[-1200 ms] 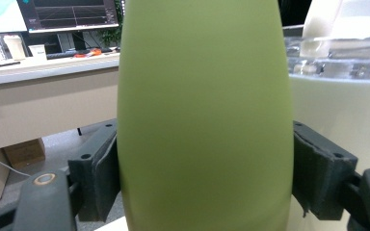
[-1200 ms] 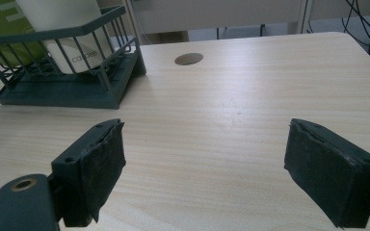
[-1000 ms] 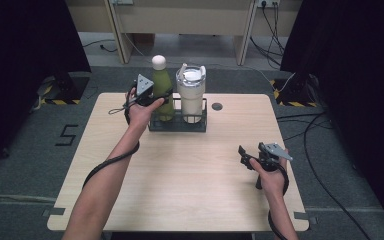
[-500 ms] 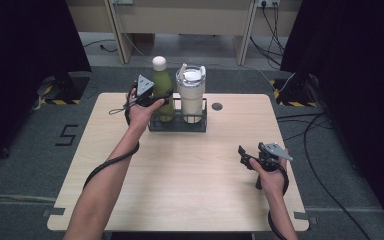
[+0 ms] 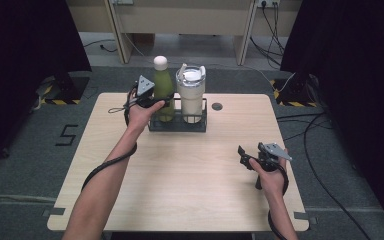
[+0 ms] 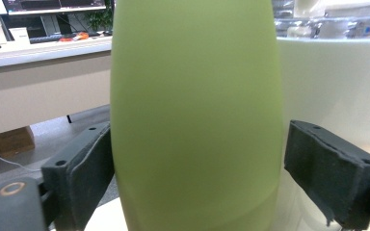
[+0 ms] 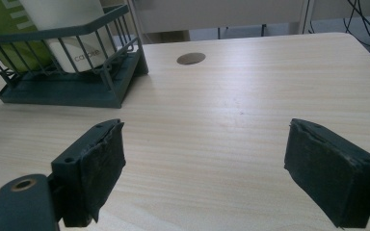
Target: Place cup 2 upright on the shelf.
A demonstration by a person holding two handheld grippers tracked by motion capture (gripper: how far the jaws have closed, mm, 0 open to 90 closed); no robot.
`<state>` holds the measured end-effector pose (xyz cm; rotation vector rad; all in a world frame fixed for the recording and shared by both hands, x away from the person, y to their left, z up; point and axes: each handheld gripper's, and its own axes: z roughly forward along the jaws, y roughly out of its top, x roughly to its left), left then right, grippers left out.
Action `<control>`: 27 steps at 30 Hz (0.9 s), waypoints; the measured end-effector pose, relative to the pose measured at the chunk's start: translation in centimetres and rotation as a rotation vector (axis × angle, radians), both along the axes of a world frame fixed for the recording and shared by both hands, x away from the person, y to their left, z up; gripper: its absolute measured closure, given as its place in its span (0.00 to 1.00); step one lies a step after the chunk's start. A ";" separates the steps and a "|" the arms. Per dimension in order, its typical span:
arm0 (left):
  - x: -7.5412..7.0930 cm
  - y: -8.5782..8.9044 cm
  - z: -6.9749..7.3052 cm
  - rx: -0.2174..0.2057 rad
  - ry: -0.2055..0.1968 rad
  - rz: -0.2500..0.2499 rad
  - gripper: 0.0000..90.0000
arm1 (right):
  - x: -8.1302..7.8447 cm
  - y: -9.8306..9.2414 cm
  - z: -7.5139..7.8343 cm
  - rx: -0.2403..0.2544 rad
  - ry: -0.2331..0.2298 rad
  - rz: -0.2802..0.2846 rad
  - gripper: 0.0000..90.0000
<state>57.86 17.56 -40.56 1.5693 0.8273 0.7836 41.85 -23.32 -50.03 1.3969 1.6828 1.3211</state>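
Pale wooden table (image 5: 190, 195) on grey carpet, black curtains either side. Your left gripper (image 5: 159, 102) has just been opening its jaws around the green bottle (image 5: 164, 90), which stands in the wire rack (image 5: 177, 125). Its own view shows one pad clear. Your right gripper (image 5: 243, 156), well apart, is spread and empty.

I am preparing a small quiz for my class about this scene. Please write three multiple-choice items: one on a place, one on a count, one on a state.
1. Where is the green bottle?
A. in the wire rack
B. on a chair
C. on the floor

2. How many containers does the wire rack hold?
A. one
B. two
C. four

3. How are the right gripper jaws?
A. shut on the green bottle
B. shut on a spoon
C. apart, nothing between

Key:
1 A, it stands upright inside the rack.
2 B, the green bottle and white tumbler stand side by side.
3 C, bare table shows between them.
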 end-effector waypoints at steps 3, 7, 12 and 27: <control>-0.1 0.2 0.1 0.003 -0.007 0.008 0.11 | 0.0 0.0 0.0 0.000 0.000 -0.001 0.16; -0.3 0.3 0.4 0.019 -0.015 0.008 0.10 | 0.0 0.1 -0.1 -0.001 0.005 0.000 0.16; -0.4 0.4 0.6 0.022 -0.021 0.010 0.09 | 0.0 0.1 0.0 -0.001 0.002 0.002 0.16; -1.6 1.3 1.0 0.057 -0.037 0.001 0.09 | 0.0 0.2 0.0 0.000 0.007 0.000 0.16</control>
